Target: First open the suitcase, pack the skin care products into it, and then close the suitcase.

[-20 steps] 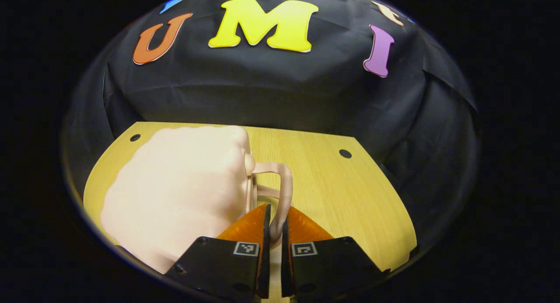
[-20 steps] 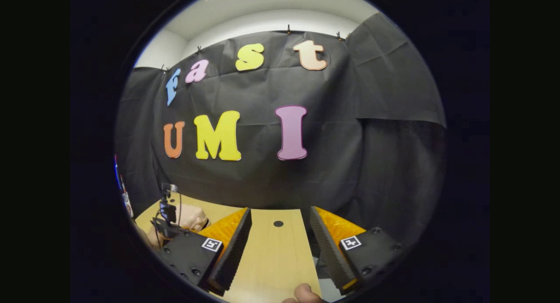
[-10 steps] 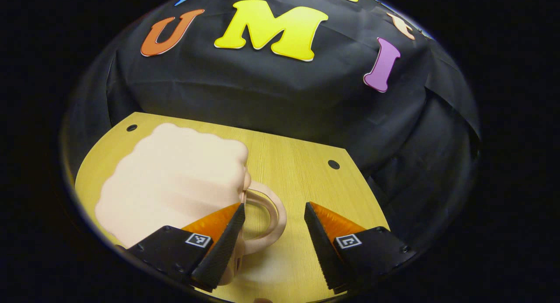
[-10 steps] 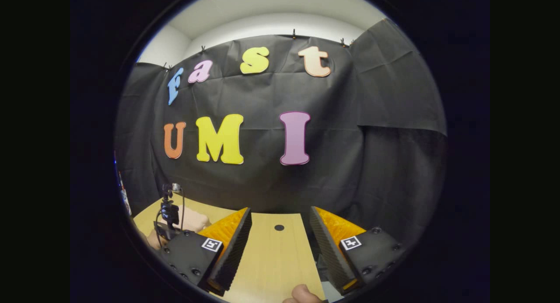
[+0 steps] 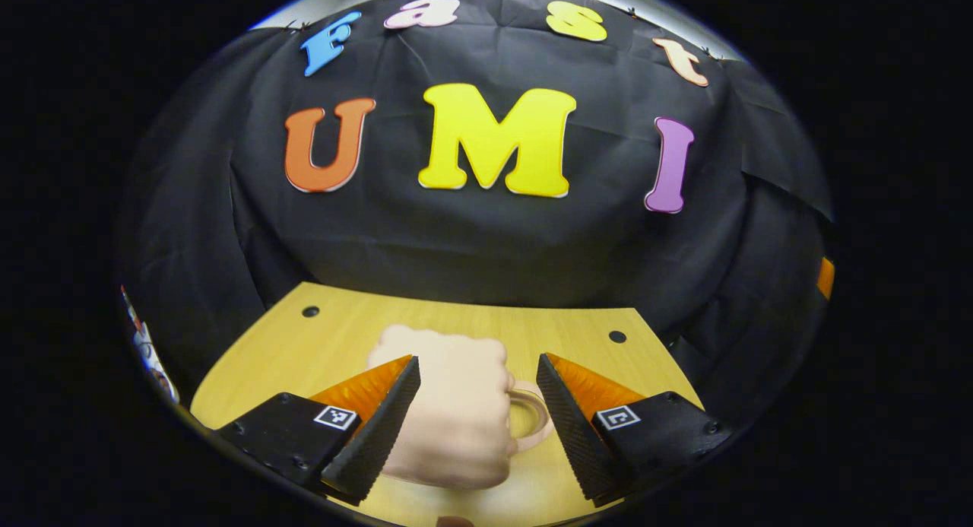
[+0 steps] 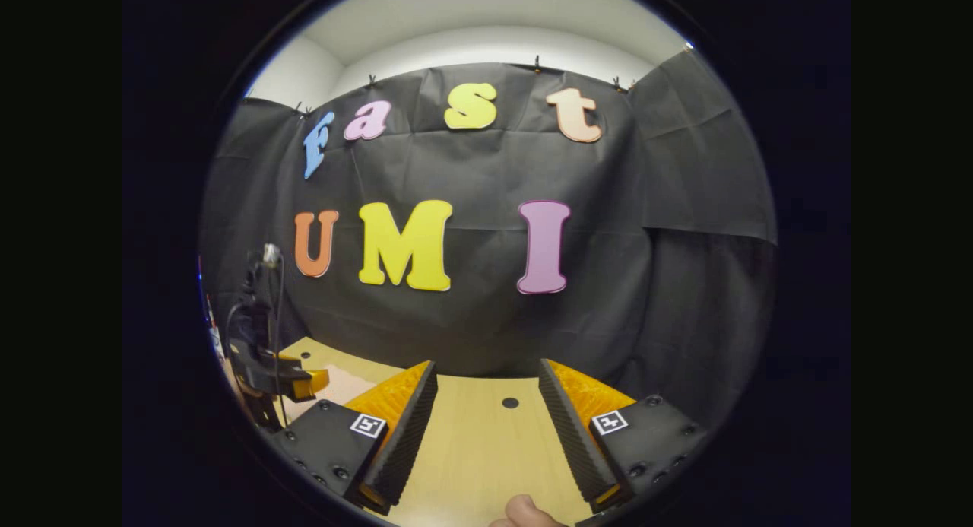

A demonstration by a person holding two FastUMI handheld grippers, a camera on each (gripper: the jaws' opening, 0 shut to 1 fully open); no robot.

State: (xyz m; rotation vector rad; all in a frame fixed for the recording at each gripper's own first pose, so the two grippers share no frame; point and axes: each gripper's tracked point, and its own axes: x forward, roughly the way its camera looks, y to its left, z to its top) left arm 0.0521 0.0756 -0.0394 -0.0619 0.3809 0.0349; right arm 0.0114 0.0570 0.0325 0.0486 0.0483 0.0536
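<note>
Pale pink and rounded, the small suitcase (image 5: 448, 413) sits closed on the light wooden surface (image 5: 319, 344), directly ahead of the left tool (image 5: 477, 417). Seen through the left gripper view, its body lies between the two spread fingers, nearer the finger on the view's left, and its looped handle (image 5: 528, 420) points toward the finger on the view's right. Neither finger touches the case or the handle; the left tool is released, its jaws wide apart, and it hangs just above and behind the case.

From the right gripper view, the right tool (image 6: 486, 436) is likewise released, fingers set well apart over bare wood. A fingertip (image 6: 524, 510) of the person shows at the bottom edge of that view, between the two fingers. A dark round hole (image 6: 510, 402) in the surface lies ahead of it, near the far edge by the black cloth wall (image 6: 471, 314).

Off toward that view's left edge, the left tool (image 6: 293, 379) appears with its cable running upward, held over a patch of the pink suitcase (image 6: 338, 386), which lies well apart from the right tool.
</note>
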